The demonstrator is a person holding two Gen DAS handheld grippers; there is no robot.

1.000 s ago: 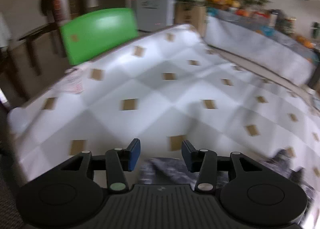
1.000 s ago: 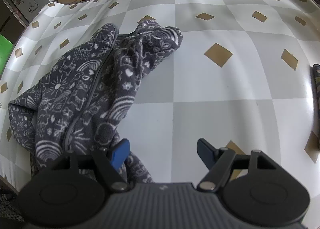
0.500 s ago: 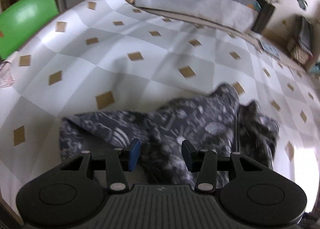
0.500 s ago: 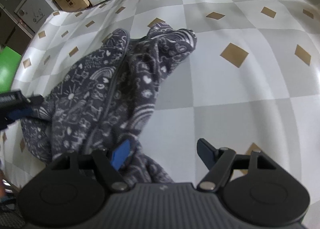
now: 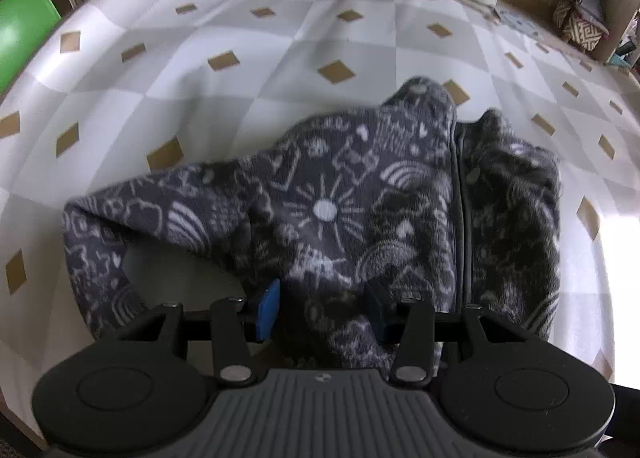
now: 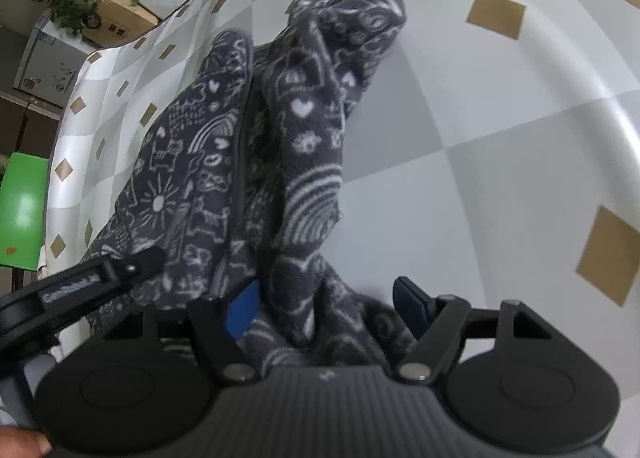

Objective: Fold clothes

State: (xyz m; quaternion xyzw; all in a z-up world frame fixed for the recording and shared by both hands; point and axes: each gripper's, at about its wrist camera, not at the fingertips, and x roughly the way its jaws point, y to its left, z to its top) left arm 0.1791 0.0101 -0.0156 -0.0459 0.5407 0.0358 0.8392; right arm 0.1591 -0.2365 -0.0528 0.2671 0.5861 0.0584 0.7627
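A dark grey fleece garment (image 5: 360,193) with white doodle prints lies crumpled on the checkered table cover (image 5: 280,57); its zipper runs up the middle. My left gripper (image 5: 322,310) hangs low over the garment's near edge. Its blue pads are apart, with fabric lying between them but not pinched. In the right wrist view the same garment (image 6: 304,145) fills the middle. My right gripper (image 6: 328,304) straddles a bunched fold at the near edge. Its jaws are closing, and the pads stand clear of the cloth. A black finger (image 6: 120,272) of my left gripper rests on the garment's left side.
A green chair (image 5: 20,29) stands past the table's left edge. Beyond the far corner are a cardboard box (image 6: 120,17) with a leafy plant and a white cabinet (image 6: 44,65). A patterned basket (image 5: 580,29) sits far right. A thumb (image 6: 24,444) shows at the bottom left.
My left gripper swung from facing the green chair down onto the garment's near edge. My right gripper sank closer to the fabric, its jaws narrowed a little, and the left gripper came into its view.
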